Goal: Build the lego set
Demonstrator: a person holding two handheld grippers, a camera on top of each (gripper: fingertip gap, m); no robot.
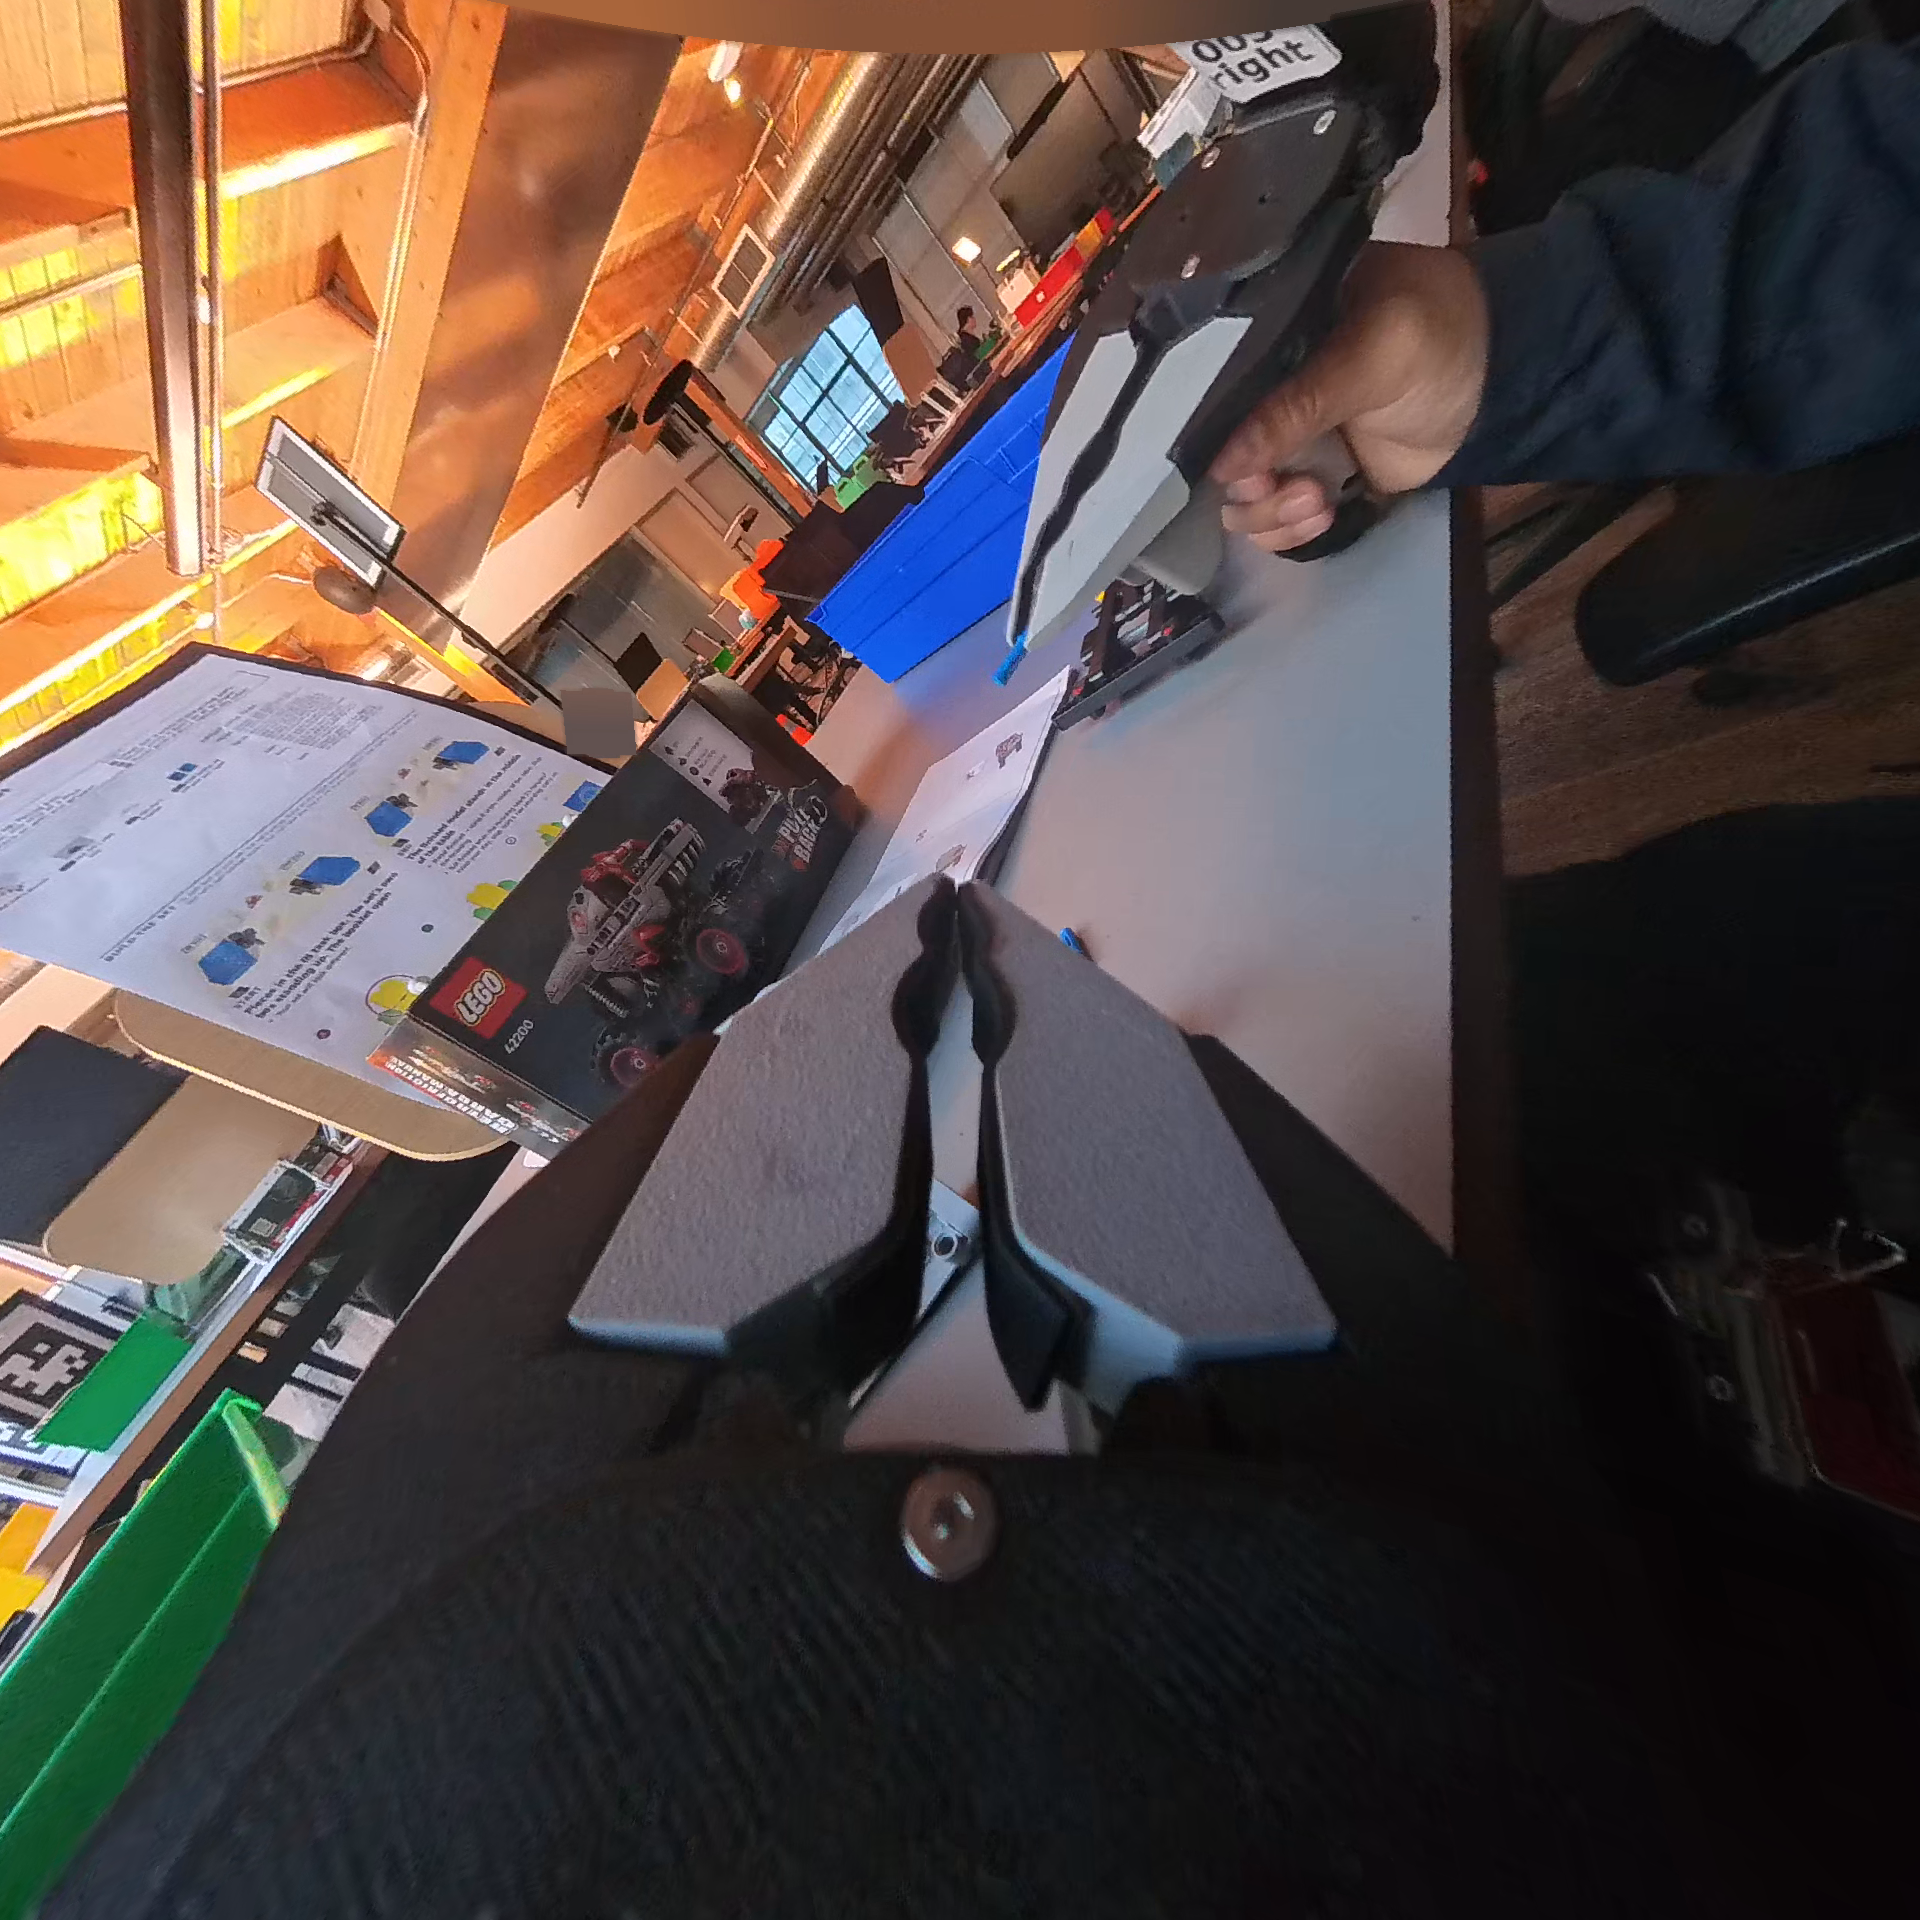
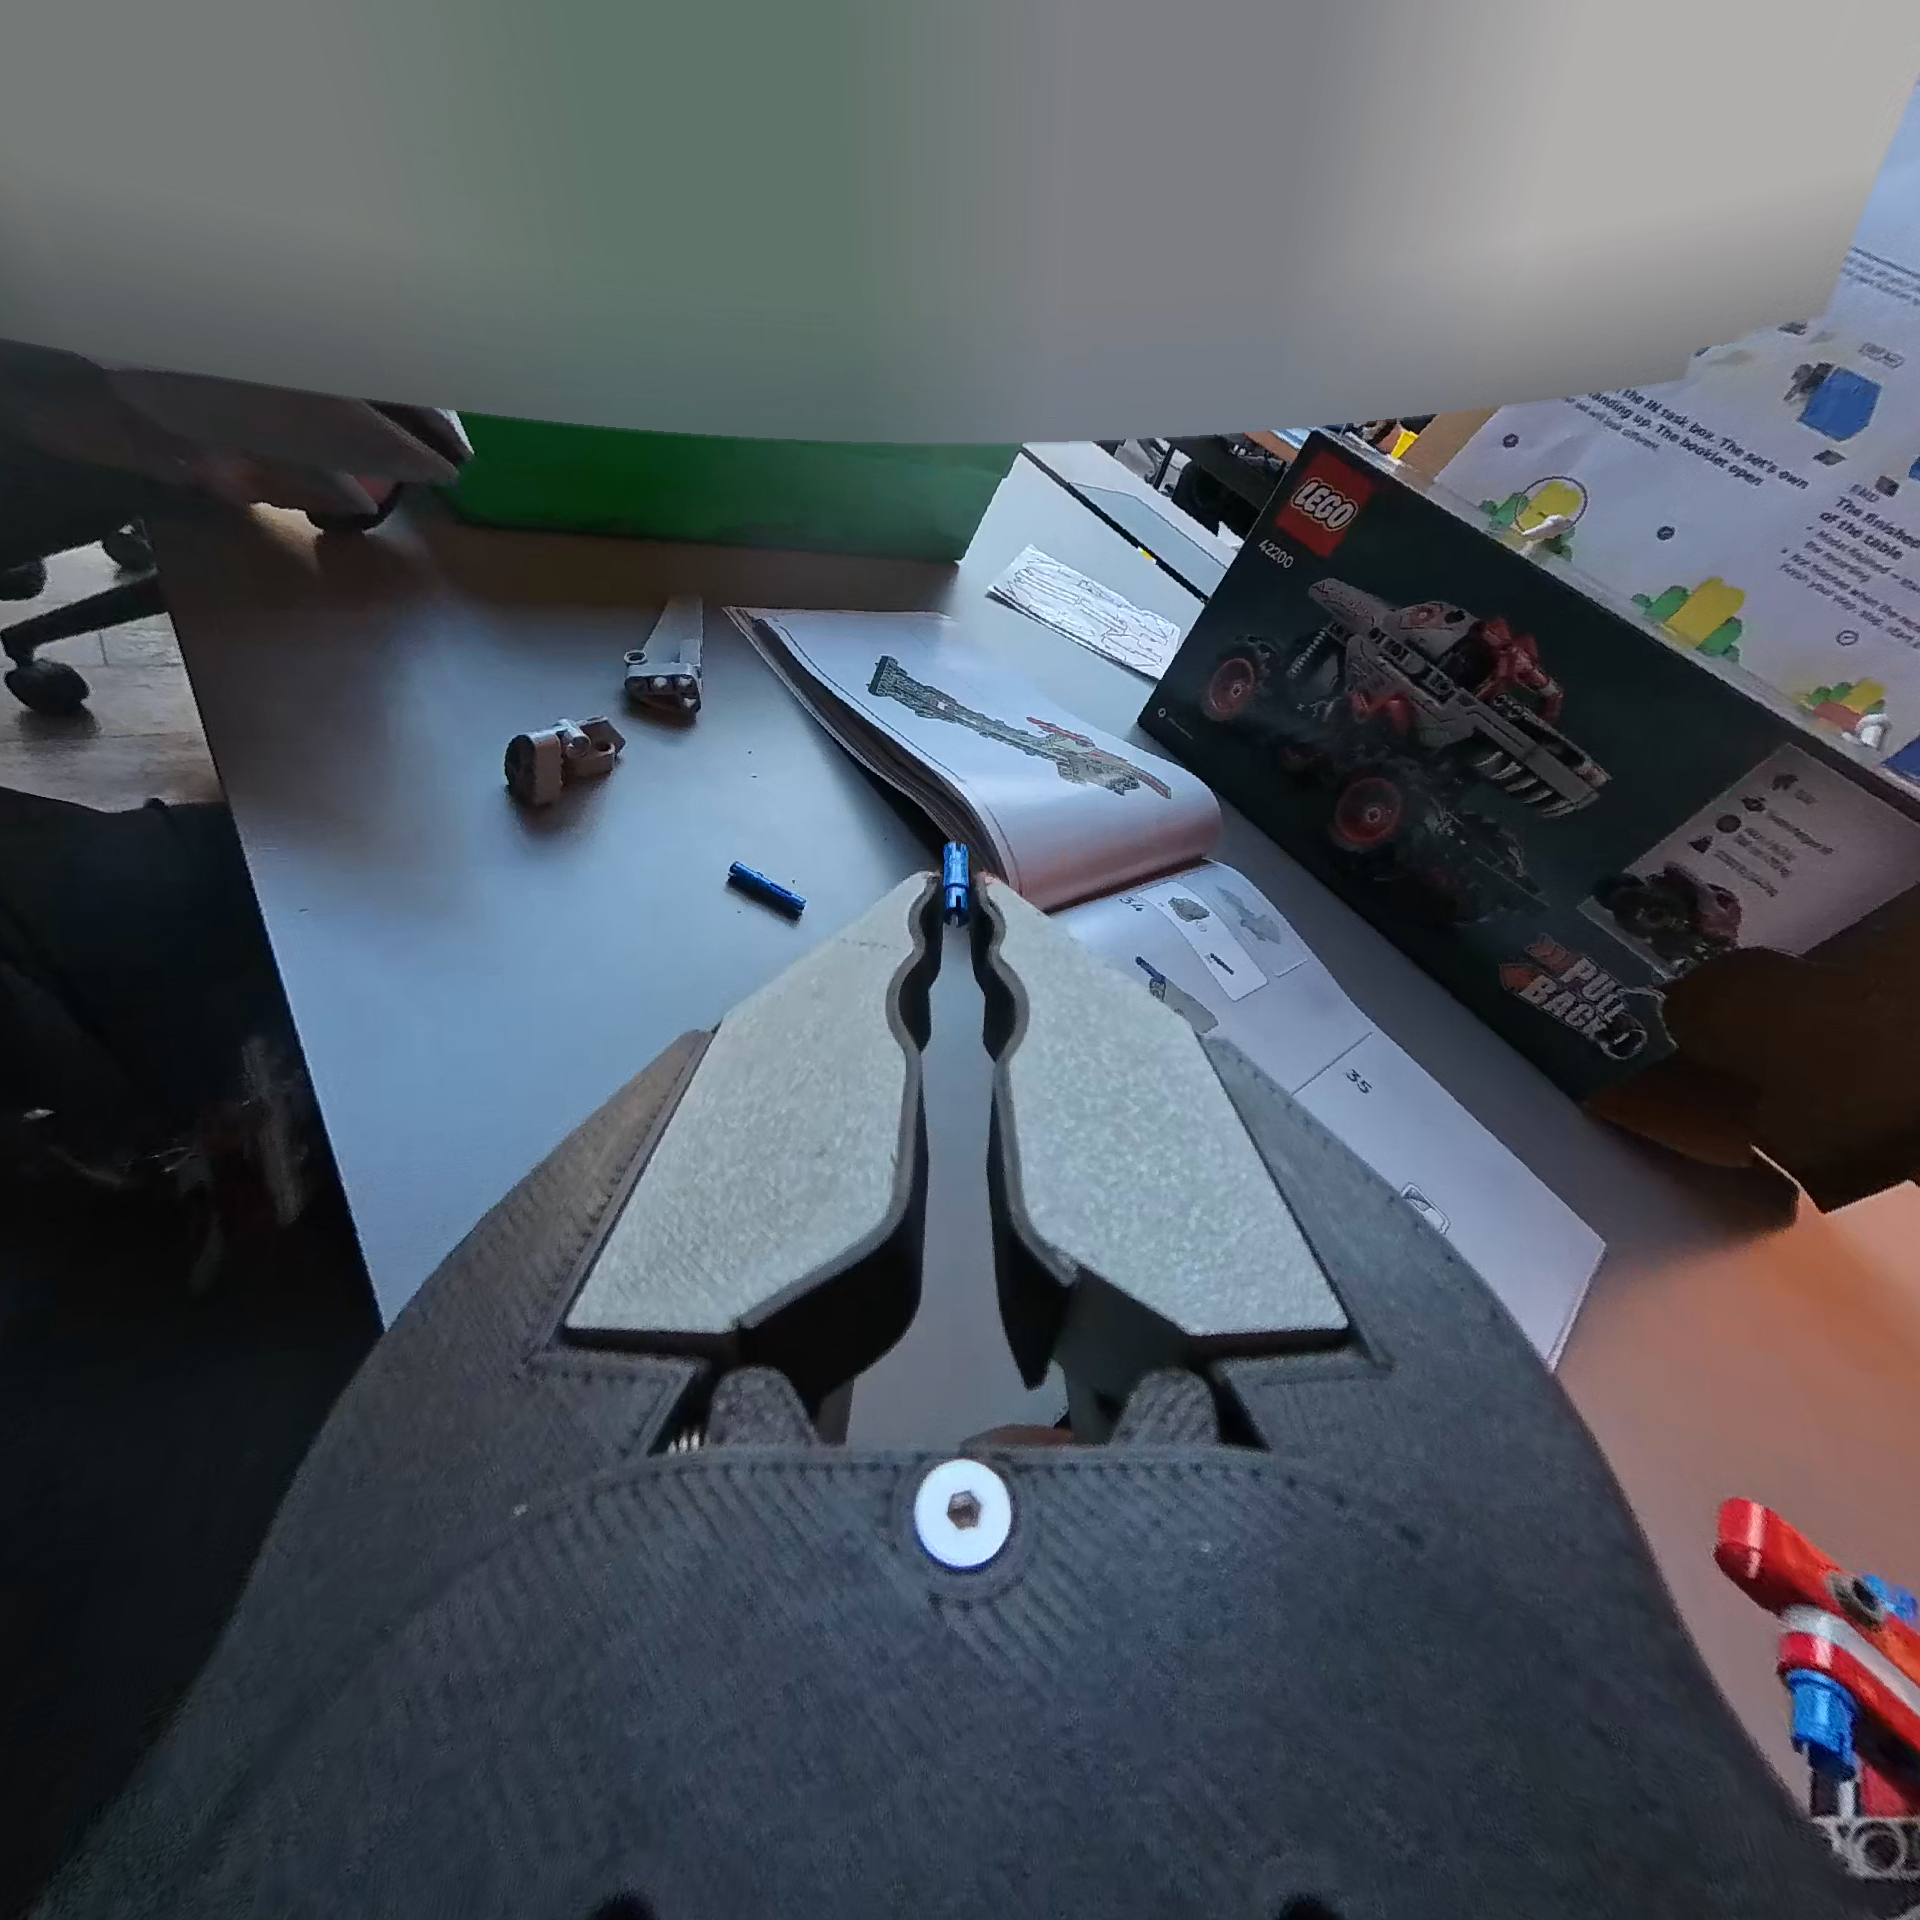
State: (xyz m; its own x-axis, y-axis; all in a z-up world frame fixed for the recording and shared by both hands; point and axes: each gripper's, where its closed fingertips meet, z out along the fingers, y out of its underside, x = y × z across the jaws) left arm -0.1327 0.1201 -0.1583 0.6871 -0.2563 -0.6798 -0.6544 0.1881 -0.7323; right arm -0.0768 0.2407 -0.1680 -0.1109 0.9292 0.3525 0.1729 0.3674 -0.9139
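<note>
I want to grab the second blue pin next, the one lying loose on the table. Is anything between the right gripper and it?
Nothing visible blocks it. The loose blue pin lies alone on bare table, just left of the right gripper. But that gripper already pinches another blue pin at its tips, so it is occupied. The booklet lies to the other side.

set box (image 2: 1455, 748): print | booklet (image 2: 1039, 769): numerals | sheet (image 1: 260, 831): text | tool label (image 1: 1252, 52): text

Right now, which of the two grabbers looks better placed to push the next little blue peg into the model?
The right gripper, I'd judge. It already pinches a blue pin at its fingertips, and in the left wrist view it hovers just over the dark model frame. The left gripper is shut, holds nothing visible, and sits farther away.
</note>
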